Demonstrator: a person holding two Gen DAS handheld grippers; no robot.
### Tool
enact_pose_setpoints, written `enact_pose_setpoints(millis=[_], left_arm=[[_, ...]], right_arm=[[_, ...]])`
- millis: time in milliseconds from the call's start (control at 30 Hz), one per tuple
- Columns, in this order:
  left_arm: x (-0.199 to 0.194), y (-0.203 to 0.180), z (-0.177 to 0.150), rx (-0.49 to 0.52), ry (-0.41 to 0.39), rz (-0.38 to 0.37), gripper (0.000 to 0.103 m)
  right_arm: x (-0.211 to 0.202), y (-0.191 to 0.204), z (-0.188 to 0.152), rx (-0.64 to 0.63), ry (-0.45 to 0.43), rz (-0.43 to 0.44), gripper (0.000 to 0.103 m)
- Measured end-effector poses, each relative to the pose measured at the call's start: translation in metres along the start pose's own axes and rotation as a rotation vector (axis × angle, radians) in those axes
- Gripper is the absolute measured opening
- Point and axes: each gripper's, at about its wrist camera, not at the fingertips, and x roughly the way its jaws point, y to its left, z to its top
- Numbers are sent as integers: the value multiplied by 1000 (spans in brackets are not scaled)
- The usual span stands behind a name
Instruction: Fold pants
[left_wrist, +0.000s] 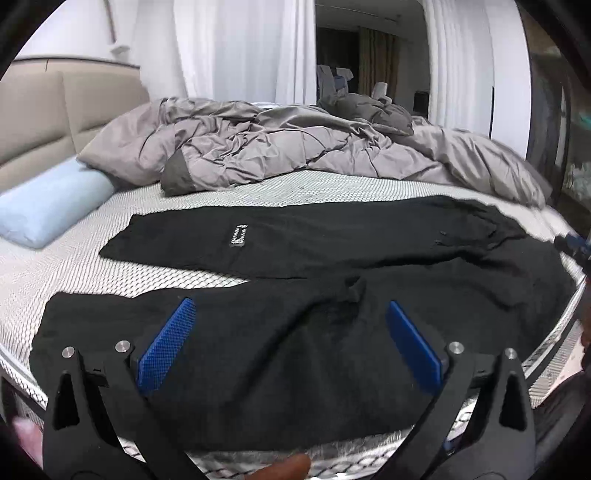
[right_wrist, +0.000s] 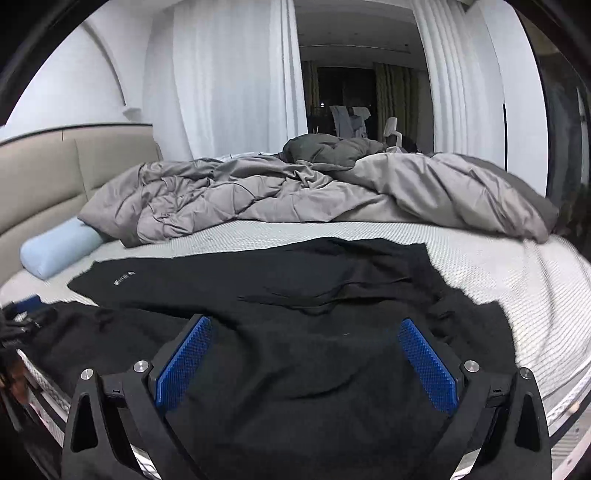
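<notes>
Left gripper: fingers spread wide, pinching nothing, over the near leg of the pants.
Right gripper: fingers spread wide, empty, over the waist end of the pants.
Pants: black, laid flat on the mattress, legs parted, waist toward the right.
Mattress: white, textured, under the pants.
Pillow: pale blue, beyond the pants' leg ends.
Duvet: grey, rumpled, behind the pants.
Headboard: beige, behind the pillow.
</notes>
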Motion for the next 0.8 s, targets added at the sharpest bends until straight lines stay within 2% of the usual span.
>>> enact_pose_setpoints(millis=[67, 167, 333, 433, 567, 633, 733, 767, 800], left_arm=[[-10, 19, 5, -28, 9, 12, 102], [-25, 58, 10, -47, 20, 143, 102], [-20, 138, 7, -64, 133, 260, 102], [-11, 178, 1, -105, 192, 243, 102], [16, 231, -13, -184, 282, 261, 101], [35, 250, -22, -225, 328, 214, 101], [57, 268, -31, -251, 360, 189, 99], [62, 272, -33, -262, 356, 185, 91], [65, 276, -32, -265, 343, 196, 68]], right_arm=[[0, -10, 3, -2, 20, 3, 103], [-5, -23, 8, -50, 36, -28, 103], [-4, -47, 12, -44, 117, -48, 103], [-1, -61, 6, -2, 160, -45, 103], [2, -72, -2, 28, 179, -63, 103], [5, -74, -2, 34, 189, -68, 103], [15, -73, -3, 30, 212, -66, 103], [18, -72, -2, 25, 219, -65, 103], [21, -71, -1, 20, 224, -68, 103]])
